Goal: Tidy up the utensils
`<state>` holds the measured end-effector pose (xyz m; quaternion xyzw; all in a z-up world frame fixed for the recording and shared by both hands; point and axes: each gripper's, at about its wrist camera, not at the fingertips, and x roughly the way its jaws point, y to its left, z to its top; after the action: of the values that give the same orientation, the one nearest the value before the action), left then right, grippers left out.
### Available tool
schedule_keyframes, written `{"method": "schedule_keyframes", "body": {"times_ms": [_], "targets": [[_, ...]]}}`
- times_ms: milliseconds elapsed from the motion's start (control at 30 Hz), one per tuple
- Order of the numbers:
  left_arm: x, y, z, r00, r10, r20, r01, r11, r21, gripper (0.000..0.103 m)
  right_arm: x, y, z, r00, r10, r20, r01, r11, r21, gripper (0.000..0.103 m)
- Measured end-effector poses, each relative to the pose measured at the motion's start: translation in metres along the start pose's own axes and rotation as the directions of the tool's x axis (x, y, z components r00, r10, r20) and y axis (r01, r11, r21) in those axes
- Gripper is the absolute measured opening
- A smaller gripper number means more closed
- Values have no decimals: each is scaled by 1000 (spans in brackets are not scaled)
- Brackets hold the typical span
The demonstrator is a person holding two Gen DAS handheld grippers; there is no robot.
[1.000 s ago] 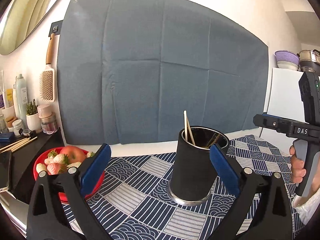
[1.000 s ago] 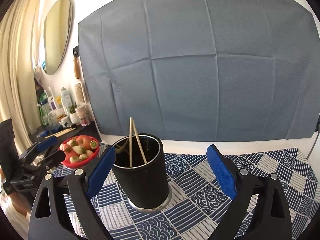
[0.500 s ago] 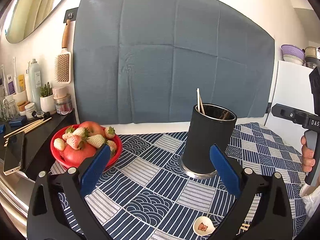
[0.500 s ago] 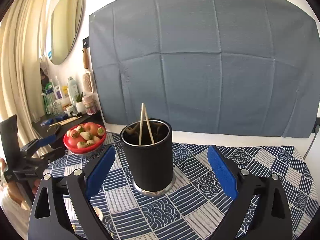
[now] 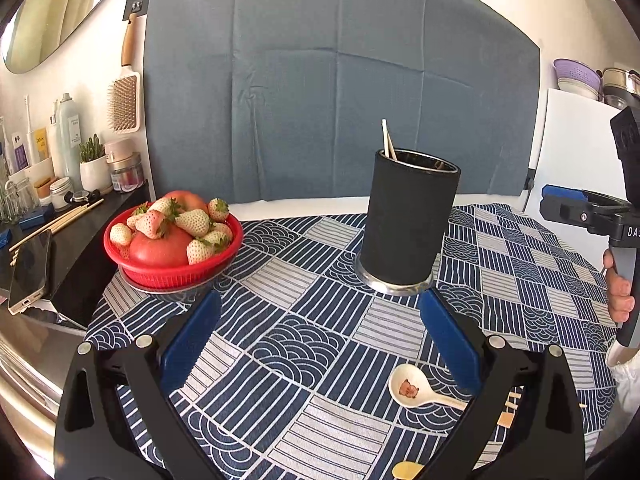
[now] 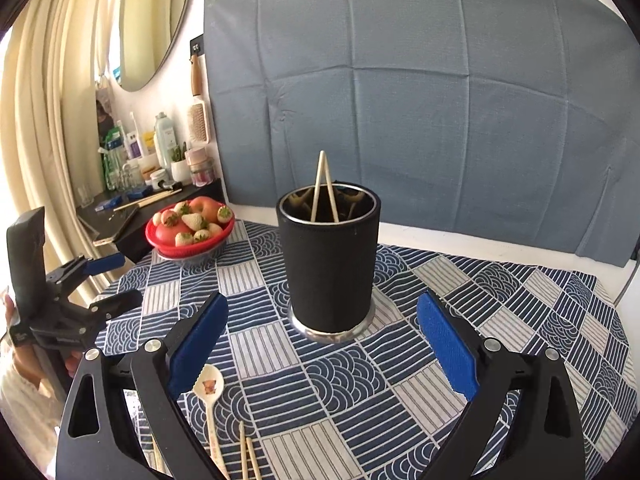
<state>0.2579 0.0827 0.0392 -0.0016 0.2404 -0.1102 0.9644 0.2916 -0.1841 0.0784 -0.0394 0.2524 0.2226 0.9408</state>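
Right wrist view: your right gripper [image 6: 322,346] and left gripper [image 5: 318,334] both gape wide, empty, because the spoon [image 6: 211,400] and chopsticks [image 6: 247,456] lie near, outside the far holder [image 6: 328,260].

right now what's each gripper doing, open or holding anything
left gripper: open, holding nothing, above the tablecloth.
right gripper: open, holding nothing, aimed at the black utensil holder.

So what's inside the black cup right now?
Two pale chopsticks stand in the black cup, tips leaning together above the rim. Darker shapes show just inside; the wall hides everything lower down.
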Motion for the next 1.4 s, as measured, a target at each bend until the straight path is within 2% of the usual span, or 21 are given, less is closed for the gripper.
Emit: {"method": "schedule_keyframes", "body": {"times_ms": [367,733,1100,1267,1400], "targets": [[-11,-7,-38,995,-28,-91,28,1000,3,97,3,18,-34,995,40,-92,-47,995,-84,91],[-26,-23,-56,994,-7,-113,10,1000,27,97,4,12,-73,983,53,-177,-74,991,-112,91],[-37,-44,-70,993,-9,-121,11,1000,14,97,-2,-11,-102,963,99,-249,-106,994,-13,91],[-39,-59,-77,990,-38,-137,43,999,33,97,-4,-17,-113,960,85,-267,-89,996,-4,91],[-39,-75,-80,982,-88,-166,100,993,64,97,-7,-23,-118,961,77,-266,-77,997,11,91]]}}
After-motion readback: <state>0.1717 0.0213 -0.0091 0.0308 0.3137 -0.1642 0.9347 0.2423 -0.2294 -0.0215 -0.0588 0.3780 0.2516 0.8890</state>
